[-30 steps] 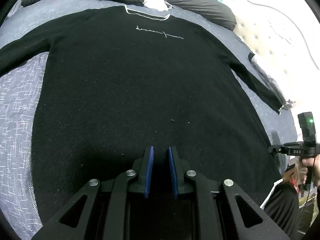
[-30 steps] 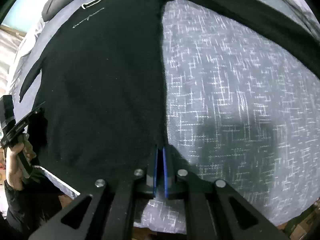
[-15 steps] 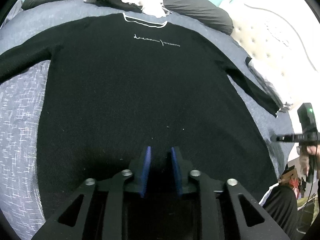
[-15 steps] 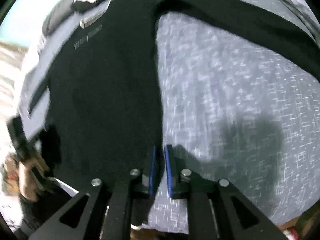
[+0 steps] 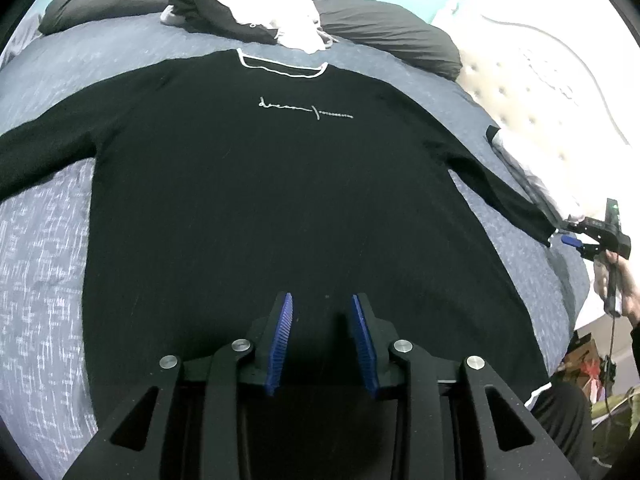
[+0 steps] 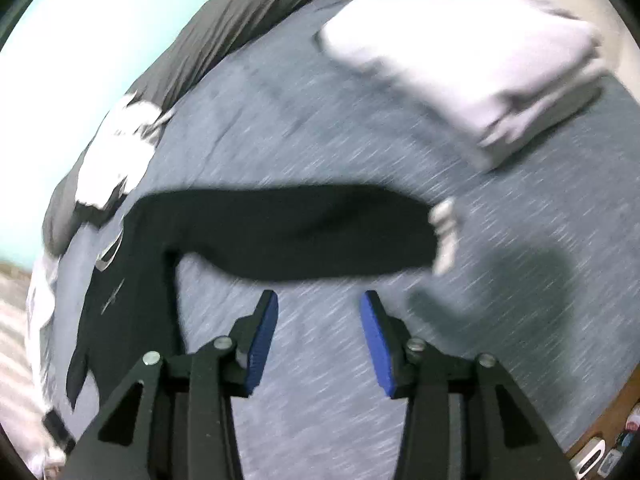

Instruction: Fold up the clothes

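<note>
A black long-sleeved top [image 5: 280, 184] with white neck trim and a small white chest script lies flat, face up, on the grey bedspread [image 5: 44, 264], sleeves spread out. My left gripper [image 5: 322, 308] is open and empty above its lower middle. My right gripper [image 6: 318, 312] is open and empty over bare bedspread, just short of the top's right sleeve [image 6: 288, 236], whose white-edged cuff [image 6: 444, 236] lies to the right. In the left wrist view the right gripper [image 5: 576, 240] hovers beside that cuff. The right wrist view is motion-blurred.
A dark grey pillow [image 5: 384, 32] and a heap of black and white clothes [image 5: 256, 16] lie at the bed's head. A folded pale garment [image 6: 472, 52] sits past the sleeve. A cream tufted headboard [image 5: 536, 92] is at the right. Clutter lies on the floor [image 5: 588, 368].
Both grippers have opened; they were shut on the top's hem area. The right gripper has let go of the side edge and swung up to the right sleeve. The left gripper has lifted slightly.
</note>
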Action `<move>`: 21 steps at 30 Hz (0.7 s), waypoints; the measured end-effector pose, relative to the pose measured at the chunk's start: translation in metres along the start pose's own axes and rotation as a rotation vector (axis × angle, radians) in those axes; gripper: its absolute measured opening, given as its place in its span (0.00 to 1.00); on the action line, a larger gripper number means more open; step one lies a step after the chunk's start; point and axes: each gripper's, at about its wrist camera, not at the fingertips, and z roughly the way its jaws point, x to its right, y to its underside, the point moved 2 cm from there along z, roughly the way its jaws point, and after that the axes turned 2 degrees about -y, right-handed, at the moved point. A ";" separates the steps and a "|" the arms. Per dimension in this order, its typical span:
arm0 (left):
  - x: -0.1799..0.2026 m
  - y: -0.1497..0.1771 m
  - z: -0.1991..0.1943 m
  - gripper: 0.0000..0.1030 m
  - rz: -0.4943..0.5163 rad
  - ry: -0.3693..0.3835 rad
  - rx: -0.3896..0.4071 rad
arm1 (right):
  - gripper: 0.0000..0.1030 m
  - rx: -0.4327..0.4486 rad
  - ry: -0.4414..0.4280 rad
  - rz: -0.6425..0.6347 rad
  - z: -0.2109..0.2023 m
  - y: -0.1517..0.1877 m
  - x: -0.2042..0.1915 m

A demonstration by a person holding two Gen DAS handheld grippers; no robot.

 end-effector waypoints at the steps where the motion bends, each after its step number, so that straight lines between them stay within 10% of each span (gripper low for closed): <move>1: 0.001 -0.001 0.002 0.33 0.001 0.000 -0.001 | 0.54 0.011 0.011 0.012 -0.002 -0.006 0.009; 18: 0.015 -0.023 0.035 0.42 0.010 -0.009 -0.019 | 0.62 0.084 0.101 -0.011 0.049 -0.031 0.046; 21: 0.016 -0.027 0.038 0.45 0.012 -0.019 -0.014 | 0.39 0.099 0.165 -0.101 0.053 -0.031 0.033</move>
